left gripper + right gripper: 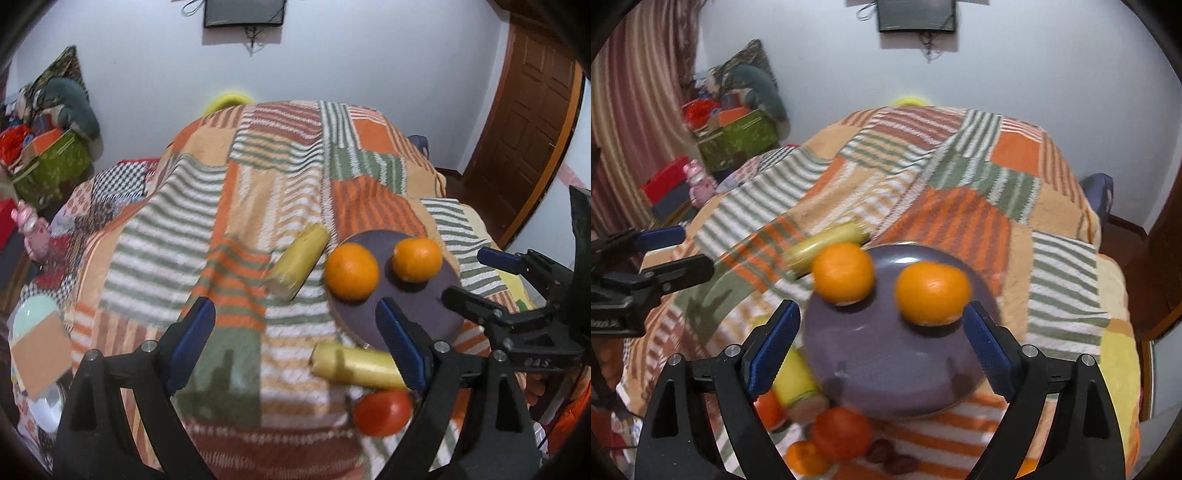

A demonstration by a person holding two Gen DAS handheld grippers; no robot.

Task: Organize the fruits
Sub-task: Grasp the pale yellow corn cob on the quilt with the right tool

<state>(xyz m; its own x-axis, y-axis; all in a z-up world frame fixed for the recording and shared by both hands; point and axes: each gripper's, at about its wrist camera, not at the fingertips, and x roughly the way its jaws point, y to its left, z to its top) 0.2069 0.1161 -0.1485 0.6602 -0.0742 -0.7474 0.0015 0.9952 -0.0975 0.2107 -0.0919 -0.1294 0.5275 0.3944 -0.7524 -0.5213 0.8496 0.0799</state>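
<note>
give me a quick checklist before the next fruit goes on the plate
1. Left gripper open, empty: ok.
2. Right gripper open, empty: ok.
3. Purple plate has bare space at its near side: ok.
4. Two oranges sit on the plate: ok.
5. Near banana off the plate, beside the left gripper's right finger: ok.
6. Tomato reachable: cannot tell.

2 oranges (843,273) (931,292) on the purple plate (886,369), bananas (299,260) and tomato (382,413) beside it on the blanket
</note>
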